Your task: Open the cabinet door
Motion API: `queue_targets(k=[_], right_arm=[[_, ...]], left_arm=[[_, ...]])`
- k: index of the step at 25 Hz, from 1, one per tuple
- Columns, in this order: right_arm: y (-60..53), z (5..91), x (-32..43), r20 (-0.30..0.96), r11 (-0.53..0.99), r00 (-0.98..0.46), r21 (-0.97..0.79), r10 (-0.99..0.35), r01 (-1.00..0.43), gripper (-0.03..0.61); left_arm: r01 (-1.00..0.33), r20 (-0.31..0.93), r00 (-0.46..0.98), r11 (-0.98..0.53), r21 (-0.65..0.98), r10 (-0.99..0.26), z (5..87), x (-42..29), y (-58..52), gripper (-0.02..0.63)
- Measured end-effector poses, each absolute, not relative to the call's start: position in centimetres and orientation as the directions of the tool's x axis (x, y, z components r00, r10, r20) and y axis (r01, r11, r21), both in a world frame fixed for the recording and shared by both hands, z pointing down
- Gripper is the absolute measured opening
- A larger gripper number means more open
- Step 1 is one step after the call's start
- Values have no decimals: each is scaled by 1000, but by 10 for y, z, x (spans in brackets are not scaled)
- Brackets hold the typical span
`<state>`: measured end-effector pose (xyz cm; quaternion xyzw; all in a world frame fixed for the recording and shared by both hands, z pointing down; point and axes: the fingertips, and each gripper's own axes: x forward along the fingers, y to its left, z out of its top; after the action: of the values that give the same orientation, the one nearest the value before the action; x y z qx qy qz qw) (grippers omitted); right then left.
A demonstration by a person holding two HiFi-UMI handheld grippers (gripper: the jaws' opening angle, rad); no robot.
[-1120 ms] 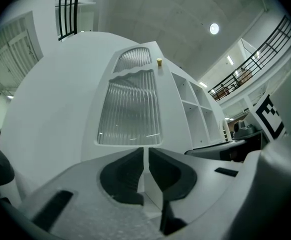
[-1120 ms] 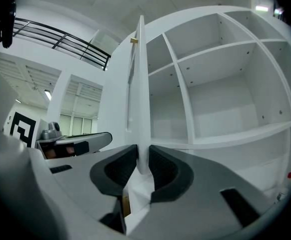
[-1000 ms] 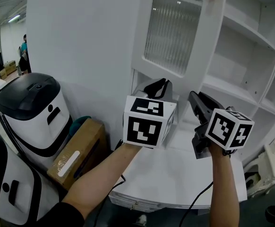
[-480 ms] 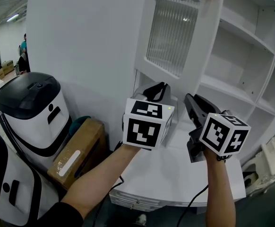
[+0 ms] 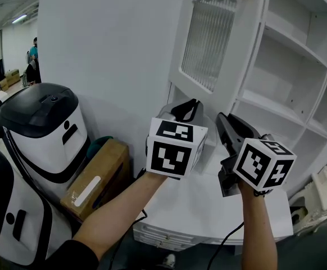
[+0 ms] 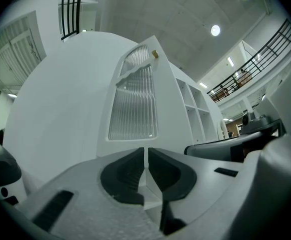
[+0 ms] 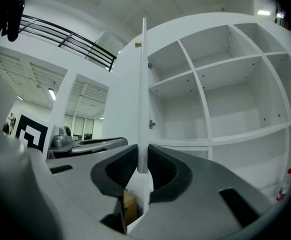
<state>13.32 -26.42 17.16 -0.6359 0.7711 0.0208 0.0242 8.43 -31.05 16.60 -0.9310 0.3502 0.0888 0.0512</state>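
Head view, white counter [image 5: 208, 207], left hand-held gripper [image 6: 146, 152] nearly closed, right hand-held gripper [image 7: 142, 155] clamping cabinet door [image 5: 208, 44]

Left tool [image 5: 186, 111] and right tool [image 5: 229, 126] below the open white cabinet door [image 5: 215, 45], bare shelves [image 5: 290, 66] beside

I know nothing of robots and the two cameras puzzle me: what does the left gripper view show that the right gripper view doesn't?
Only the left gripper view: the cabinet door face on, with its ribbed glass panel. Only the right gripper view: that door edge-on, its lower edge between the right gripper's jaws, and a metal fitting inside. Both: the door's brass knob, the white shelves, a railing, ceiling lights.
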Motion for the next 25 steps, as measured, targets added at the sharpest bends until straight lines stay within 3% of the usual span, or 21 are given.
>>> queue_targets(k=[25], right_arm=[[-268,172,27,-103,313,-315,36,-944,-949,84]], left_arm=[[-778,-207,619,-627,-31,-758,168,-19,-312,35]])
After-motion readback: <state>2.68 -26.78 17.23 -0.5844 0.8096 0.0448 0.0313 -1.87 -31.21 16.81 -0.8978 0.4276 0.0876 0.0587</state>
